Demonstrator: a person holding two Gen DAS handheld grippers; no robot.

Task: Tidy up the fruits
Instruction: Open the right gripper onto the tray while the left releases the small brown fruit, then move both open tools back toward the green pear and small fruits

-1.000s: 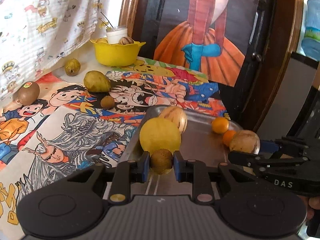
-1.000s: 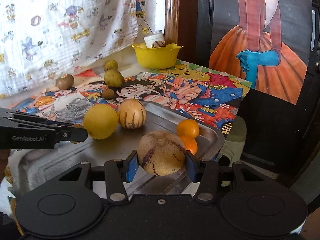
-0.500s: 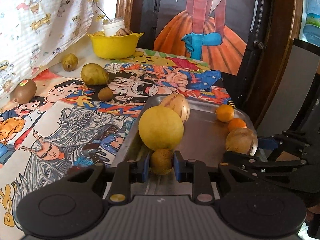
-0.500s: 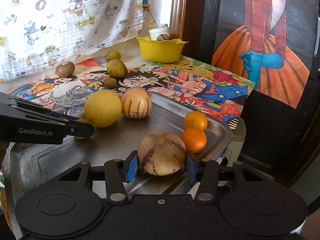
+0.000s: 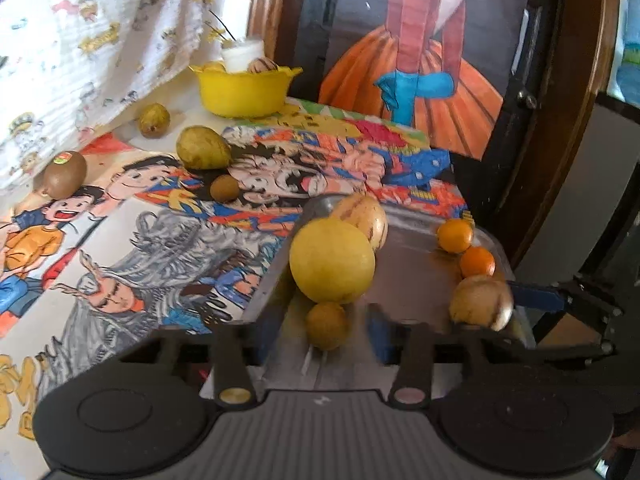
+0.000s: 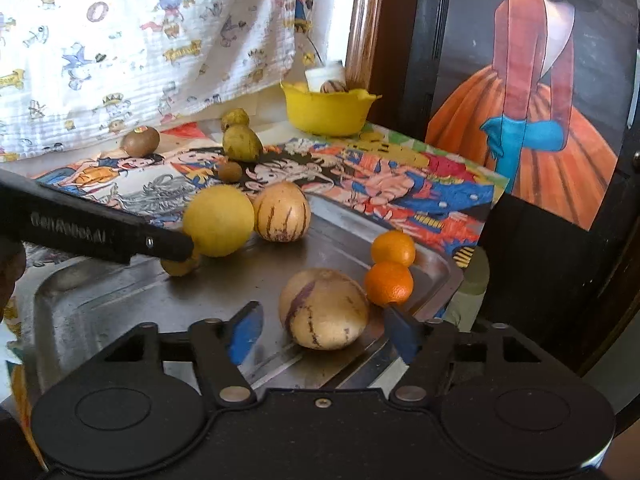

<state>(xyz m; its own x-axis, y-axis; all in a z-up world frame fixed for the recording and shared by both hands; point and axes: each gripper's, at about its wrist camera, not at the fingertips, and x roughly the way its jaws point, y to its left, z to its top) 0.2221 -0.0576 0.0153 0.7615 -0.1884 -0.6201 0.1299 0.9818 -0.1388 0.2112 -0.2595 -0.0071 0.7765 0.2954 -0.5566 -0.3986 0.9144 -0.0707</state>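
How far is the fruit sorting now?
Done: six fruits lie on the metal tray. In hand: both claws are opening, the left claw around a small brown fruit, the right claw around a striped melon. Left: the kiwi and three more fruits on the cloth.

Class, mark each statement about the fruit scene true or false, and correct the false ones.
1. Two oranges lie on the metal tray. True.
2. The right gripper clamps the striped melon. False: its jaws are opening, pads clear of the melon between them.
3. The kiwi with a sticker lies on the tray. False: it lies on the printed cloth, away from the tray.
4. The yellow bowl stands at the far end of the table. True.
5. The left gripper has a small brown fruit between its opening jaws. True.
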